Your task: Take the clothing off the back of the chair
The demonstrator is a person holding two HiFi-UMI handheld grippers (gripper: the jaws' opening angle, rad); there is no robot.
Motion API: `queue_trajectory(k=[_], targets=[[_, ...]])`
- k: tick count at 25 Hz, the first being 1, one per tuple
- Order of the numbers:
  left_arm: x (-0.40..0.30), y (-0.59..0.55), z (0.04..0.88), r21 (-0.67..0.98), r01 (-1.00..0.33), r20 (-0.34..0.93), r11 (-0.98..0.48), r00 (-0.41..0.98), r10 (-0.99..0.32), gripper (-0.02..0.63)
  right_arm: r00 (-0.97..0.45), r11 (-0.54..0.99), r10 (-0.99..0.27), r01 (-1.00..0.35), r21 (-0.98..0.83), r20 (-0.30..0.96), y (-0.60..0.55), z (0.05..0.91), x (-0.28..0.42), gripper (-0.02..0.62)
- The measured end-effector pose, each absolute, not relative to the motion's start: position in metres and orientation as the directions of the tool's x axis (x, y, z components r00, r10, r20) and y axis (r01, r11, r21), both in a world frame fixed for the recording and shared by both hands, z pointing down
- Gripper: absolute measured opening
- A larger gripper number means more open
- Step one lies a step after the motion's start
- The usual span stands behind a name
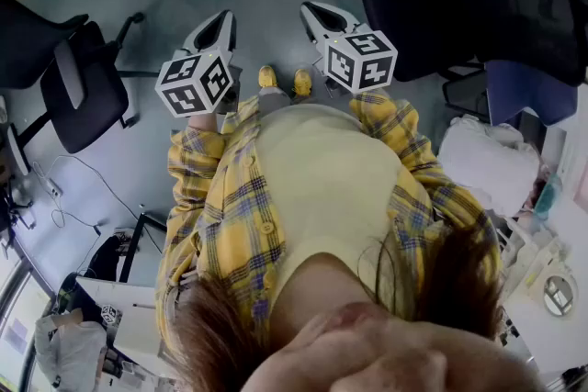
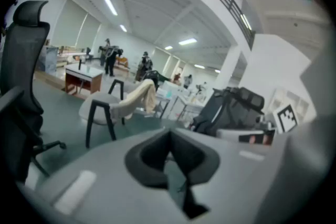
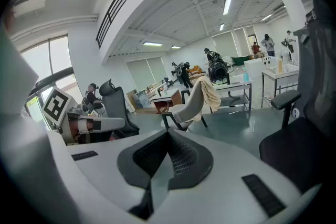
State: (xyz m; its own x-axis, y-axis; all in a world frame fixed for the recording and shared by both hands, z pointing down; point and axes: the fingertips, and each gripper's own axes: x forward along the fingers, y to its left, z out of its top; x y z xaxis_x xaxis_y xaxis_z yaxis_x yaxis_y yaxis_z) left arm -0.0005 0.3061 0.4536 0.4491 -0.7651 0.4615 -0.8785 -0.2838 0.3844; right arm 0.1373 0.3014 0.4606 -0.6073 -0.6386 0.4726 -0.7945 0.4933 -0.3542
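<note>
Nearest, the left gripper [image 2: 169, 136] and the right gripper [image 3: 168, 136], both white-shelled with dark ribbed pads, had their jaws pressed together on nothing. They were held side by side and tipped a little downward. Beyond them lay open grey-green floor [image 3: 247, 118], with a black mesh office chair [image 3: 307, 113] close at the right. Well apart, across that floor, stood the pale grey shell chair with black legs [image 3: 184, 110]. The cream-coloured fabric garment [image 3: 210, 93] hung draped over the top of its backrest. The step in hand looked to be the approach. Done well, it would mean walking clear of the office chair and spreading the jaws before arrival. The cloth should be pinched high at the backrest's crest and lifted up and over, not dragged sideways, lest the light chair tip.
</note>
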Motion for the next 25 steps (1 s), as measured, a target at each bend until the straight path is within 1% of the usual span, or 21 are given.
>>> queue_trajectory(k=[8,13,18,21,25], targets=[[-0.021,0.294,0.458,0.348,-0.895,0.461,-0.279,0.422,-0.78,0.005,-0.599,0.493,-0.647,-0.8,-0.34,0.471,0.291,0.459,0.123,0.012],[-0.048,0.283,0.459,0.285,-0.922,0.456,-0.262,0.371,-0.809,0.005,-0.584,0.492,-0.661,-0.812,-0.315,0.471,0.278,0.456,0.112,0.012],[-0.067,0.267,0.453,0.252,-0.935,0.434,-0.251,0.341,-0.834,0.005,-0.565,0.481,-0.689,-0.825,-0.297,0.455,0.26,0.45,0.11,0.012],[-0.074,0.261,0.452,0.233,-0.936,0.427,-0.264,0.342,-0.837,0.005,-0.565,0.467,-0.702,-0.825,-0.319,0.434,0.25,0.447,0.108,0.012],[-0.079,0.248,0.456,0.236,-0.936,0.435,-0.263,0.343,-0.832,0.005,-0.588,0.498,-0.704,-0.808,-0.314,0.399,0.232,0.442,0.103,0.014]])
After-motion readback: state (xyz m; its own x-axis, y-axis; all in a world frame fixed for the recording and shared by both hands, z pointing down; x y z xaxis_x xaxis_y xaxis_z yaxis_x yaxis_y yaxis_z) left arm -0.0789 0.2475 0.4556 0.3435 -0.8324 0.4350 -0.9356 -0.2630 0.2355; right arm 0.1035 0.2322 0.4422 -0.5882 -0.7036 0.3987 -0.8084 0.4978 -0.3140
